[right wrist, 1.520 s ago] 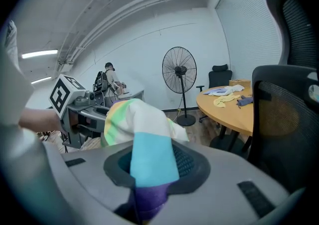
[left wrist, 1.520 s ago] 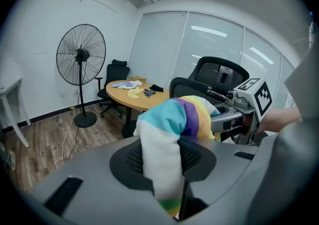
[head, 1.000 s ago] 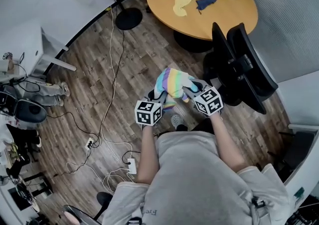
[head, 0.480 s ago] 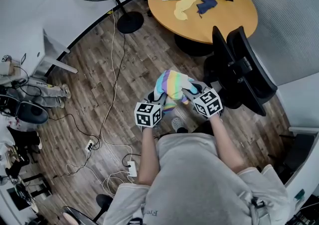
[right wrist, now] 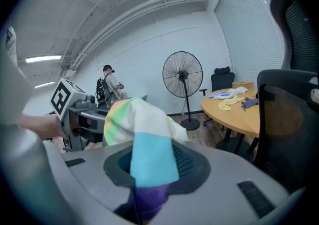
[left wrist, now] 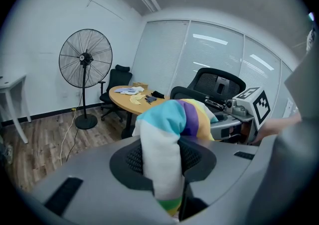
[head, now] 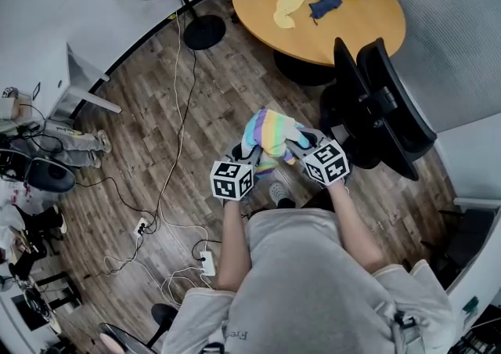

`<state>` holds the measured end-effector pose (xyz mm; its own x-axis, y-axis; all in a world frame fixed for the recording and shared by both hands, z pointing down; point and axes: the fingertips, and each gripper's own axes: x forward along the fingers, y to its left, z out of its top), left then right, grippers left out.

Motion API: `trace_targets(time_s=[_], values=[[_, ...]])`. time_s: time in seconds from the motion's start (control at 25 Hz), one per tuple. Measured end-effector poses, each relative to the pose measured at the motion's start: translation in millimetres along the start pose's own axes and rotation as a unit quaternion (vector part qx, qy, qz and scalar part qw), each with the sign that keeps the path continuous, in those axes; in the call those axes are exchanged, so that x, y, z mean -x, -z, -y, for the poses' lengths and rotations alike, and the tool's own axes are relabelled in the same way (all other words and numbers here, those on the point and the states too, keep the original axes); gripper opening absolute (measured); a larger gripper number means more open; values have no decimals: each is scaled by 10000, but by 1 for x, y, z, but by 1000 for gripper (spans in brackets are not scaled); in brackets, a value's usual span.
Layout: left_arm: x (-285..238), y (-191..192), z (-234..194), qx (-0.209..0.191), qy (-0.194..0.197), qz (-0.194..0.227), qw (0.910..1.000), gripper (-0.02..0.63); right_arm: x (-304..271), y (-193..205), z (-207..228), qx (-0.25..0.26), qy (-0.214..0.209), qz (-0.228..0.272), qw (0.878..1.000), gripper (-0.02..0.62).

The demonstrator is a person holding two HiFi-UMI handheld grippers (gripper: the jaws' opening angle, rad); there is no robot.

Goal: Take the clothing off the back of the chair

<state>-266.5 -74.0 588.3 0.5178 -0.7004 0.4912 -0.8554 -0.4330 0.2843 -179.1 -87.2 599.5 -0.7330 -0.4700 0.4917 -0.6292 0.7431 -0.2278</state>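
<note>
A pastel striped garment (head: 270, 131) hangs bunched between my two grippers in front of the person's chest, clear of the black office chair (head: 383, 106) standing just to the right. My left gripper (head: 249, 155) is shut on one end of it; in the left gripper view the cloth (left wrist: 169, 134) comes up out of the jaws, white then turquoise and purple. My right gripper (head: 301, 141) is shut on the other end, where the cloth (right wrist: 144, 139) rises turquoise and white from between the jaws. The chair's back (right wrist: 289, 124) is bare and close on the right.
A round wooden table (head: 368, 27) behind the chair carries several small cloths (head: 291, 1). A pedestal fan (head: 202, 30) stands at the upper left. Cables (head: 176, 110) trail over the wooden floor. Shelving and clutter (head: 31, 164) line the left wall.
</note>
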Motion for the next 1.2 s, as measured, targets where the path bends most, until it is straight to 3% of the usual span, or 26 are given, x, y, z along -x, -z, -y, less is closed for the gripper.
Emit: trace_targets(time_s=[1.2], values=[[0,-4,-5,-18,-11,35,10000,120,-4,-3,-4,57,-71,-21,10000,110]])
